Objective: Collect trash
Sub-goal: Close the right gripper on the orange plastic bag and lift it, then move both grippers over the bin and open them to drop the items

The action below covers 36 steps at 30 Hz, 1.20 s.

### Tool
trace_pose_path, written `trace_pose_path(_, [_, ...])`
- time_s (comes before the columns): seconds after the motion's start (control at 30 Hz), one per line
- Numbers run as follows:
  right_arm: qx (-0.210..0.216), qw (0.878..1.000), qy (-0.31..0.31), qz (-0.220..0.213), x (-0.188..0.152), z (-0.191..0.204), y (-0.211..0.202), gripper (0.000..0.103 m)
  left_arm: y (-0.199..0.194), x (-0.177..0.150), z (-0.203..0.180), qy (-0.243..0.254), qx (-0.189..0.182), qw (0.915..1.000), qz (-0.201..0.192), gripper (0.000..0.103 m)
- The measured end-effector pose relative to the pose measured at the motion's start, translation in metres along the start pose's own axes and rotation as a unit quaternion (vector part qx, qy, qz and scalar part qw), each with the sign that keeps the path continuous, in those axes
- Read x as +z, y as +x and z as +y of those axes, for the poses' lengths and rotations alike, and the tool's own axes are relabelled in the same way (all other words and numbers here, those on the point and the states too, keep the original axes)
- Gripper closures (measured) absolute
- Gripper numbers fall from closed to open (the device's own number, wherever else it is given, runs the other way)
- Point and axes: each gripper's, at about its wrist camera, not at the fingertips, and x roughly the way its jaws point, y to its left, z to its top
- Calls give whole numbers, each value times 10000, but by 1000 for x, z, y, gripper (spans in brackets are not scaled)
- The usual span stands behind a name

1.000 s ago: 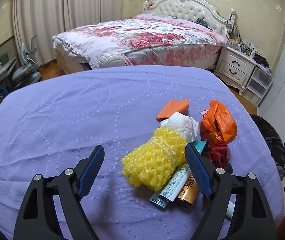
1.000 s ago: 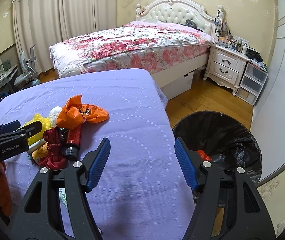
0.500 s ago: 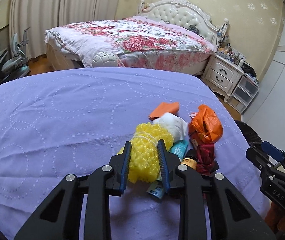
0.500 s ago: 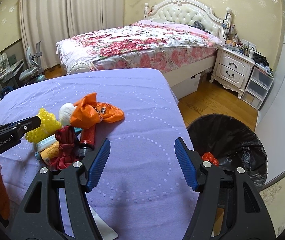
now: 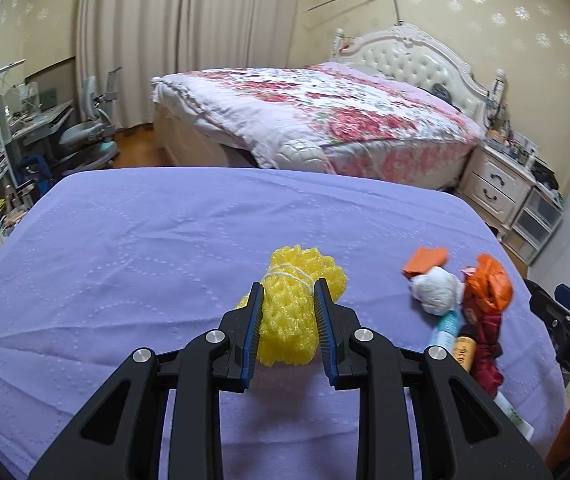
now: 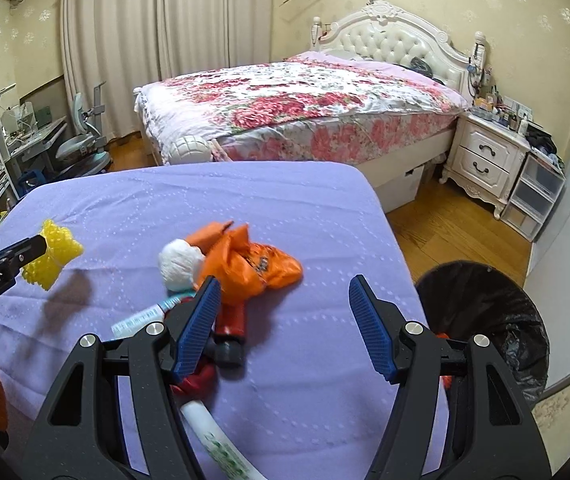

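A yellow foam-net bundle tied with white string [image 5: 290,322] is clamped between the blue pads of the left gripper [image 5: 288,296], low at the centre of the left wrist view; in the right wrist view it is seen at the left edge, lifted clear of the purple quilted tablecloth [image 6: 309,208] (a shadow lies beneath it). The remaining pile is shown at centre-left of that view: a white crumpled wad [image 6: 179,266], an orange plastic bag [image 6: 253,266], a red bottle with a dark cap [image 6: 231,334] and a white-and-teal tube [image 6: 141,318]. The right gripper [image 6: 285,292] is held wide apart, gripping nothing. A black-lined trash bin [image 6: 485,312] is seen at lower right, beside the table.
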Motion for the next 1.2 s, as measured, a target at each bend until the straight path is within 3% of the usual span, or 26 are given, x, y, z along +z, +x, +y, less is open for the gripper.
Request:
trace_pose_path(0.27, [118, 9996, -148, 190, 14, 21, 30, 41, 5, 0, 31, -269, 275, 9992, 51, 76])
trace_pose_path(0.3, [119, 9995, -175, 253, 14, 23, 34, 47, 4, -1, 33, -280, 283, 9992, 57, 76])
trace_pose_path(0.37, [182, 9990, -200, 370, 12, 24, 39, 71, 4, -2, 34, -298, 289, 9991, 64, 76])
trace_pose_path(0.5, [275, 9989, -140, 346, 9, 21, 34, 81, 4, -4, 33, -314, 262, 9991, 58, 76])
trace_pose_path(0.83, [185, 9998, 59, 62, 8, -6, 1, 82, -8, -5, 20, -442, 16, 9990, 6, 76])
trace_pose_path(1.2, [-176, 9983, 418, -362, -3, -68, -54, 82, -40, -1, -49, -77, -660, 9975, -224, 76])
